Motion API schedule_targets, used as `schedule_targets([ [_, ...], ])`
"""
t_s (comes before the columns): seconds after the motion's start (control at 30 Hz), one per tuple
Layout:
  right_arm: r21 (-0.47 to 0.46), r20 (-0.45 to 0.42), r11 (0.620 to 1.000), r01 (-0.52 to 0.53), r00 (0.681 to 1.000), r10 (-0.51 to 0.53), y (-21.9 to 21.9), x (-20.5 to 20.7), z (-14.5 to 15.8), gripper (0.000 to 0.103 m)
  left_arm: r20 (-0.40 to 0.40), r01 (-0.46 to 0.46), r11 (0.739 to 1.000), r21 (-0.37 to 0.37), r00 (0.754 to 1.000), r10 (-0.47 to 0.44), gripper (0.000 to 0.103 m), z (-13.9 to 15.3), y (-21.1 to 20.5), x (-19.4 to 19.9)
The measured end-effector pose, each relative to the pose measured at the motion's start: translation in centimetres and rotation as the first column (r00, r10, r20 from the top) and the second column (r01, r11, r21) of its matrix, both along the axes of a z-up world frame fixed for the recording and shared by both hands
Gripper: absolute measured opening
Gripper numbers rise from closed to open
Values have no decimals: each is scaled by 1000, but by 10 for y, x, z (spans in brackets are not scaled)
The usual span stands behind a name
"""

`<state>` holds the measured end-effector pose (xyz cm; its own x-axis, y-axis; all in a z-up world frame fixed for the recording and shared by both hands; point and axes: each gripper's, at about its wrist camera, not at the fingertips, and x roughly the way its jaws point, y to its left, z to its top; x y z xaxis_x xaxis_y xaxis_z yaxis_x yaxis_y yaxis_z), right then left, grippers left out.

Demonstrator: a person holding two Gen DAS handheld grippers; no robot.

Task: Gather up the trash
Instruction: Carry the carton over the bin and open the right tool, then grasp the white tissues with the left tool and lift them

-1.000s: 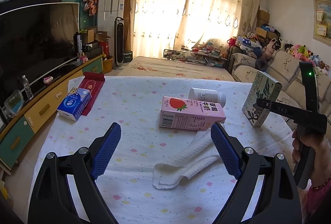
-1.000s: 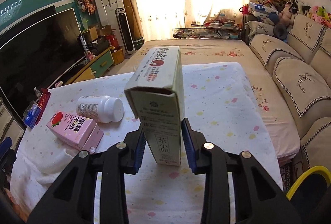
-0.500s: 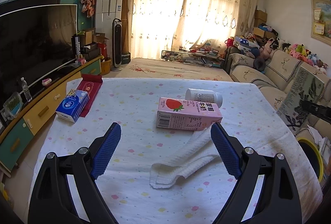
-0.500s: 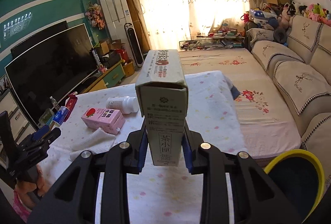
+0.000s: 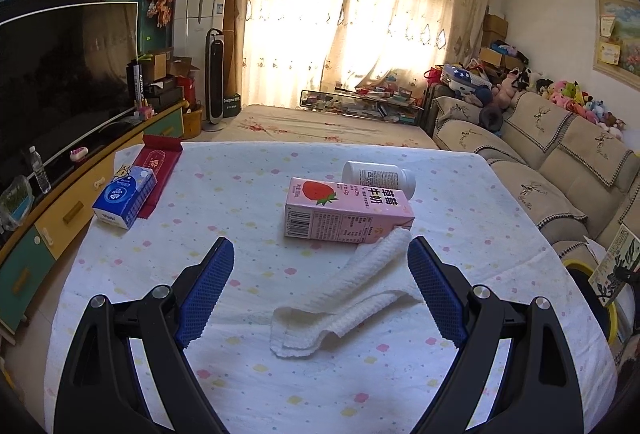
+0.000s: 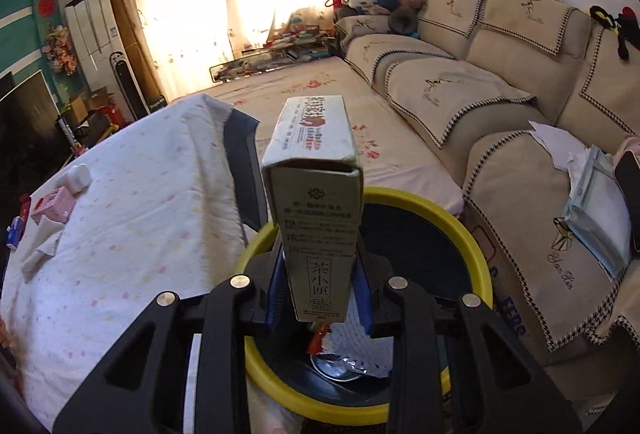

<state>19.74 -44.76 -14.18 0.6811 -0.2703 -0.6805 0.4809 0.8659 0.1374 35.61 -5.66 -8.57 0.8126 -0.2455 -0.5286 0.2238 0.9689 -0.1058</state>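
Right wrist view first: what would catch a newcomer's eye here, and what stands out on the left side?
In the right wrist view, the tall tea box fills the centre, clamped in the right gripper directly over the yellow-rimmed bin, which already holds trash. In the left wrist view, the open left gripper faces the pink strawberry milk carton lying on the dotted tablecloth, with a white bottle behind it and a white cloth in front.

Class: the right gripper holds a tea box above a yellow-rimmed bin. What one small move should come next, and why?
Probably open the right gripper and let the tea box drop. The box is clamped upright between its fingers, directly over the open mouth of the yellow-rimmed bin, which already holds wrappers, so releasing should land it inside.
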Motion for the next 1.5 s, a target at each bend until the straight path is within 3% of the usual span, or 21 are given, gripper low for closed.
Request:
schedule_targets([
  [0.17,2,-58,1000,24,998,-24,-9,5,-24,32,-4,3,1000,5,1000,-3,87,-1,-1,2],
  [0.23,6,-52,1000,28,998,-27,-8,5,-27,46,-8,9,1000,9,1000,-9,87,-1,-2,3],
  [0.43,-5,-44,1000,9,999,-10,-2,4,-26,46,-38,53,997,48,998,-51,87,-9,-15,8],
  [0.6,8,-37,1000,-10,999,11,1,3,-24,50,-138,103,990,98,986,-89,87,-28,-32,23],
  [1.03,39,-18,998,-43,999,44,4,-6,-24,53,-309,163,982,96,943,-126,87,-54,-63,56],
  [1.33,69,-13,996,-49,999,50,1,-9,-27,53,-316,143,982,121,944,-98,72,-57,-69,63],
  [1.5,76,-7,996,-55,998,56,2,-10,-26,53,-307,149,980,133,946,-102,51,-54,-70,64],
])
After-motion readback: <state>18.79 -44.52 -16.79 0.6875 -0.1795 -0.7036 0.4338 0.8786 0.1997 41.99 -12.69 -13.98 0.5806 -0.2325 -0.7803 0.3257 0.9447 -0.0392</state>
